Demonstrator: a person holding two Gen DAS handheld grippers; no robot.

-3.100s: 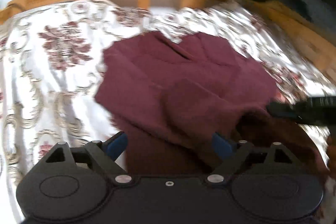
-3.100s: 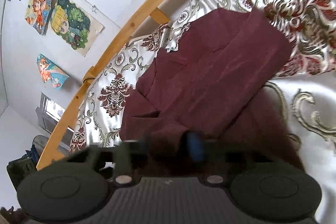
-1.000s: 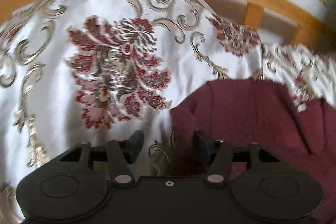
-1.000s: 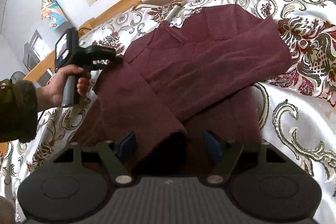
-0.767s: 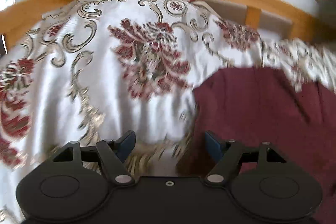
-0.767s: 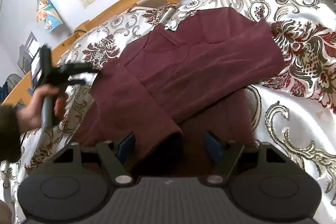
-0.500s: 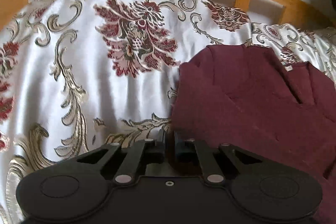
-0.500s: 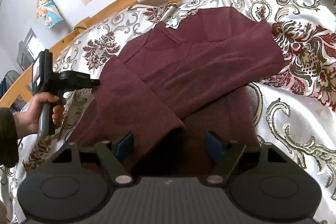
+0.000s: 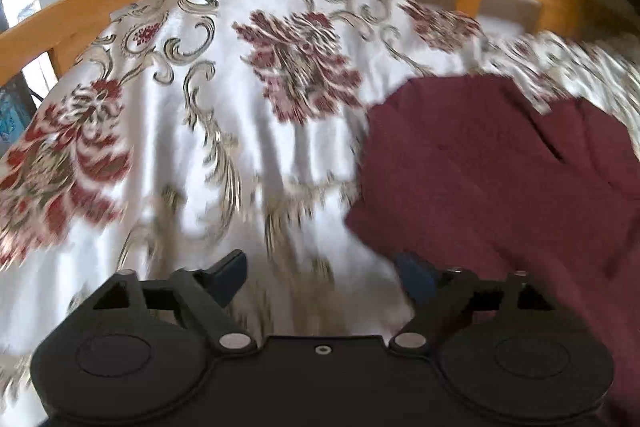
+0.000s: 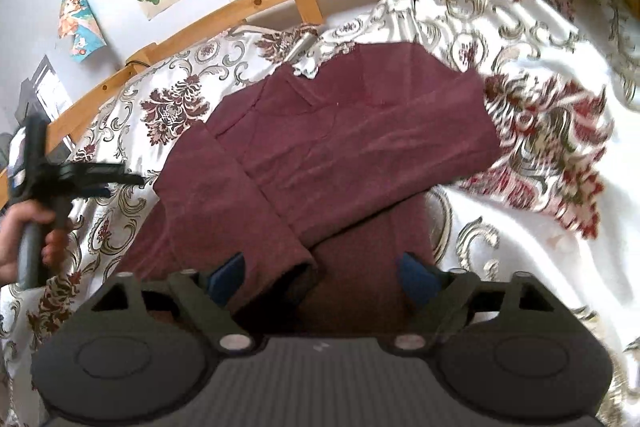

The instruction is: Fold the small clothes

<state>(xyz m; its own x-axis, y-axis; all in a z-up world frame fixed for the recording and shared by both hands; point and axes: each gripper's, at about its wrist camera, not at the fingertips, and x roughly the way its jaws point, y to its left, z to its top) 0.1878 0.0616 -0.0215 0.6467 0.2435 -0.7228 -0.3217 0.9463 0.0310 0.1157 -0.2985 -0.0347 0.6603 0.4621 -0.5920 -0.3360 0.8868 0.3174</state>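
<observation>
Moved: left gripper (image 9: 320,273) has let go of the shirt (image 10: 340,147) edge it pinched half a second ago and drawn aside over the bedspread (image 9: 192,155).
Left jaws: opening, wide apart, nothing between them.
Right gripper (image 10: 320,271): jaws opening, released, hovering above the folded sleeve (image 10: 236,211).
Shirt: maroon, flat on the bedspread, both sleeves folded across the body.
Hand (image 10: 24,231): grips the left gripper's handle, left of the shirt.
</observation>
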